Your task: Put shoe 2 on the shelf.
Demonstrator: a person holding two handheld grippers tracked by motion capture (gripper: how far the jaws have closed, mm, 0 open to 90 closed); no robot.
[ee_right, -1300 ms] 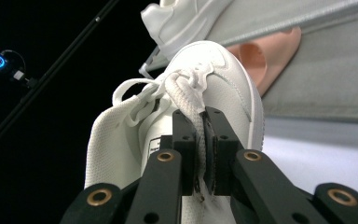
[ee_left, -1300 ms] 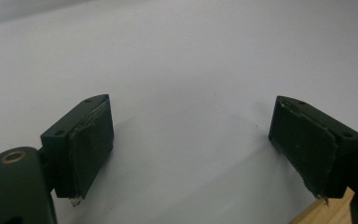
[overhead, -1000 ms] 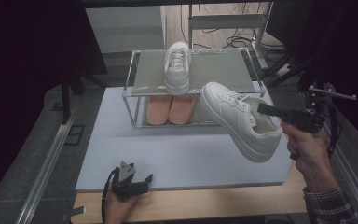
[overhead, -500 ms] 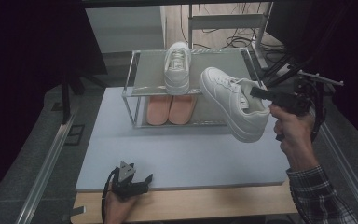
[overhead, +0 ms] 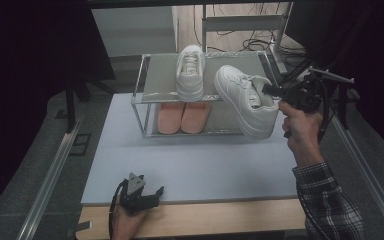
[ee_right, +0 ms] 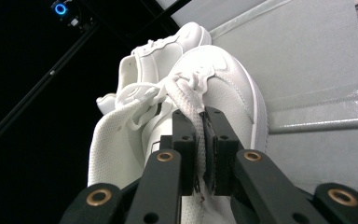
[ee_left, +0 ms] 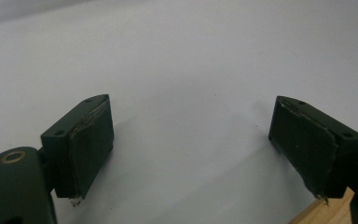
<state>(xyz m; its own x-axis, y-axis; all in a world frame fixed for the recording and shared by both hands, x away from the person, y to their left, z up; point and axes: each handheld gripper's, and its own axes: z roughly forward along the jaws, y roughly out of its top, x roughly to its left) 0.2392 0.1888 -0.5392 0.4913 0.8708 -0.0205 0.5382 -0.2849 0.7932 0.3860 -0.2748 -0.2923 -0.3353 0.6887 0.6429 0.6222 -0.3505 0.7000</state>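
The desk [overhead: 190, 165] carries a grey mat and, at its far side, a two-level rack [overhead: 150, 95]. One white shoe [overhead: 190, 72] stands on the rack's top shelf, and a pink pair [overhead: 182, 117] sits on the level below. The held shoe [overhead: 247, 100] hangs tilted in the air just right of the first shoe, at the rack's right end. The right hand-held gripper [ee_right: 201, 154] is clamped on its upper by the laces. The left hand-held gripper [ee_left: 191, 149] rests at the desk's near edge, jaws apart over bare mat.
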